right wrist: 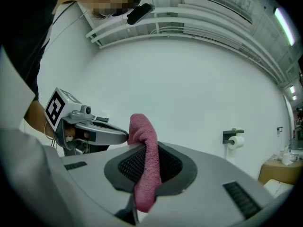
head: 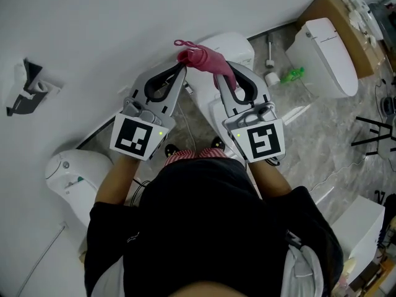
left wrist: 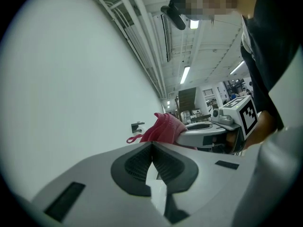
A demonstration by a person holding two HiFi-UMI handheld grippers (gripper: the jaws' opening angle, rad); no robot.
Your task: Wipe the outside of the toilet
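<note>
The right tool (right wrist: pixel 144 148) is clamped on the pink cloth (head: pixel 201 59), held above the toilet (head: pixel 238 45). The left tool (left wrist: pixel 152 144) has its jaws together on nothing, its tip beside the cloth. Wiping seems not yet begun; next, lower the cloth onto the toilet's outer shell.

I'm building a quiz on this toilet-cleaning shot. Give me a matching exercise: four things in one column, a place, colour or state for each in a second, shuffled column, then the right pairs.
Things
1. pink cloth
2. left tool
3. toilet paper roll
4. cardboard box

Place, colour or state
A. on a black holder
B. brown
C. clamped in the right tool
D. jaws together, nothing between the pads

Pairs: 1-C, 2-D, 3-A, 4-B
</note>
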